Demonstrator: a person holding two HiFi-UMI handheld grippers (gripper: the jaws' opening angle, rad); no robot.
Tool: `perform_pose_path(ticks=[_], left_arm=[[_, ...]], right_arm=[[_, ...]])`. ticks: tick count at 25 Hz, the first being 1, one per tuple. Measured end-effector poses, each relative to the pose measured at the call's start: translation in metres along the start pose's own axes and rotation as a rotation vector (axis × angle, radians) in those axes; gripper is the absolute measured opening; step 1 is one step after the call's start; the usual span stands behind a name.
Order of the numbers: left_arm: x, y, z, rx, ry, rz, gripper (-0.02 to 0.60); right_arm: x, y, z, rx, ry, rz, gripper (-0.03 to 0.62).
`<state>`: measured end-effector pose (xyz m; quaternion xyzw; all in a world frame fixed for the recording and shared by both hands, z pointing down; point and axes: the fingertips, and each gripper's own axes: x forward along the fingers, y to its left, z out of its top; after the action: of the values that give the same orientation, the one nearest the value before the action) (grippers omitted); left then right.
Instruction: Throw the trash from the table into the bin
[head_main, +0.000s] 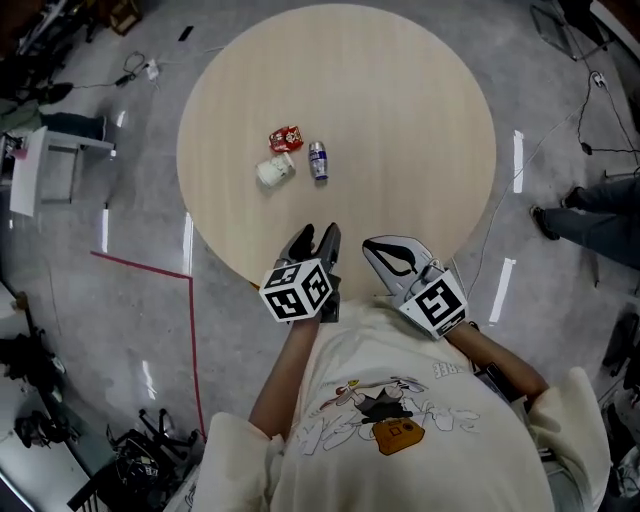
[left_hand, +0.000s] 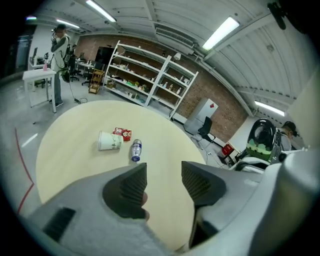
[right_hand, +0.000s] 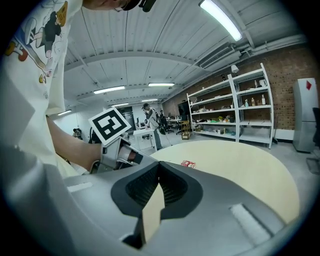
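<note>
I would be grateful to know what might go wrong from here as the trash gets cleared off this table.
1. The paper cup and the small can lie on their sides close together, beside the red packet. A nudge from the left gripper might roll one across the round table.
2. The right gripper has its fingers together and would probably only push things unless it opens first.
3. No bin shows in any view, so the carry may need a turn away.

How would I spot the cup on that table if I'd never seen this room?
Find the round, pale wooden table. Near its middle three bits of litter lie close together. The paper cup is the white one on its side, next to a red packet and a small blue-and-silver can.
</note>
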<state>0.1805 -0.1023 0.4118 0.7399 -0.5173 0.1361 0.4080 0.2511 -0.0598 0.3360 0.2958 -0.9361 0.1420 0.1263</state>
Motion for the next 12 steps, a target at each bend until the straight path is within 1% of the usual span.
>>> perform_pose_path(ticks=[2, 4, 7, 12], left_arm=[[0.013, 0.000, 0.006, 0.000, 0.003, 0.015, 0.232], [0.025, 0.001, 0.013, 0.023, 0.008, 0.035, 0.244], [0.043, 0.009, 0.020, 0.057, 0.028, 0.069, 0.257], [0.094, 0.031, 0.024, 0.066, 0.082, 0.131, 0.265]], right_arm=[[-0.006, -0.007, 0.001, 0.008, -0.028, 0.021, 0.008], [-0.010, -0.015, 0.002, 0.006, -0.050, 0.031, 0.008], [-0.010, -0.026, -0.002, 0.040, -0.043, 0.021, 0.008], [-0.013, -0.047, -0.006, 0.067, -0.035, 0.020, 0.008]])
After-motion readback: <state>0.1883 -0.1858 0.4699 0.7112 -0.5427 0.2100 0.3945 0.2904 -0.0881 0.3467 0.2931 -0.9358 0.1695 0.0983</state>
